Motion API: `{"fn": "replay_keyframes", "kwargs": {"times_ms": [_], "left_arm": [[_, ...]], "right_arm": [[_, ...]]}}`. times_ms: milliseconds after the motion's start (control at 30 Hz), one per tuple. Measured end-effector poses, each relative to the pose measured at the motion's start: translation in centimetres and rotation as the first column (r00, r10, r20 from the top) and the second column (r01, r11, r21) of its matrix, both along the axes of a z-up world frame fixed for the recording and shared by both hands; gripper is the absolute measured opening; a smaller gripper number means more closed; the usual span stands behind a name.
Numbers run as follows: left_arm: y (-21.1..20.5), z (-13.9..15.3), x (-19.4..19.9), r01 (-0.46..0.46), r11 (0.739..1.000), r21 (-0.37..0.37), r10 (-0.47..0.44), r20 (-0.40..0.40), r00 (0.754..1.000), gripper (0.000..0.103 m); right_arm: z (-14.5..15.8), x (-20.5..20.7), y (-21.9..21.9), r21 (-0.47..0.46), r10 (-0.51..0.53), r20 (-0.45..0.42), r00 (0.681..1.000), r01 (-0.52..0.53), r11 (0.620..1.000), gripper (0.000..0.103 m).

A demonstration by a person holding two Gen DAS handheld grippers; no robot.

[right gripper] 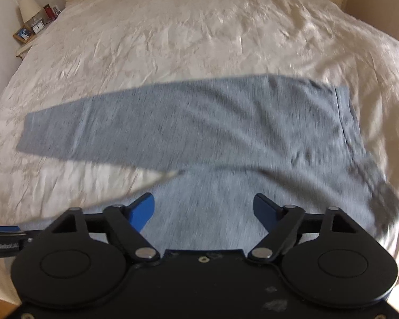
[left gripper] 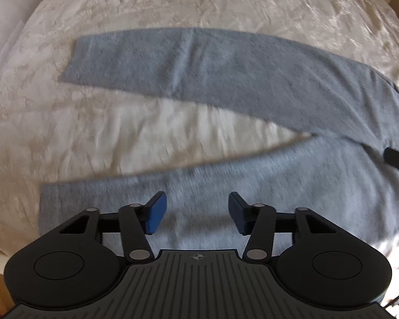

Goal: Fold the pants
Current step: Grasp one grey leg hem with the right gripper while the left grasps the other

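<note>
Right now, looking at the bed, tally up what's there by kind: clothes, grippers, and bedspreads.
Pants: 1, grey, legs spread apart
Grippers: 2, the left gripper and the right gripper, both open above the pants
Bedspread: 1, white
Total: 4

A bedroom in a home. A wide bed (right gripper: 199,40) fills most of the view, covered with a crinkled, cream-white bedspread (left gripper: 173,5). At its far left corner stands a small nightstand (right gripper: 22,46) holding a white-shaded lamp (right gripper: 28,8), a framed photo (right gripper: 24,34), a little clock (right gripper: 37,28) and a red jar (right gripper: 48,10). A pale wall (right gripper: 380,0) rises at far right.
</note>
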State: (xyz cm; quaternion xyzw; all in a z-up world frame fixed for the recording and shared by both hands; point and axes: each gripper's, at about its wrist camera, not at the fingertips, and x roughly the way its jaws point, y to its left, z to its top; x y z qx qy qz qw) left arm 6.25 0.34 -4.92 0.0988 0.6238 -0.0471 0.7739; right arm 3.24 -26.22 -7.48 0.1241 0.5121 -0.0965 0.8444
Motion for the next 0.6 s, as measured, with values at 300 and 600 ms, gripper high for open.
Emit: {"fn": "replay_keyframes", "kwargs": {"times_ms": [300, 600], "left_arm": [[0.5, -1.9, 7.5, -0.08, 0.997, 0.007, 0.08, 0.007, 0.997, 0.032], [2.0, -5.1, 13.2, -0.139, 0.99, 0.01, 0.139, -0.064, 0.988, 0.032]], "right_arm": [[-2.4, 12.6, -2.4, -0.001, 0.197, 0.113, 0.974, -0.198, 0.98, 0.079], [-9.9, 23.8, 0.3, -0.007, 0.481, 0.087, 0.873, -0.482, 0.876, 0.08]]}}
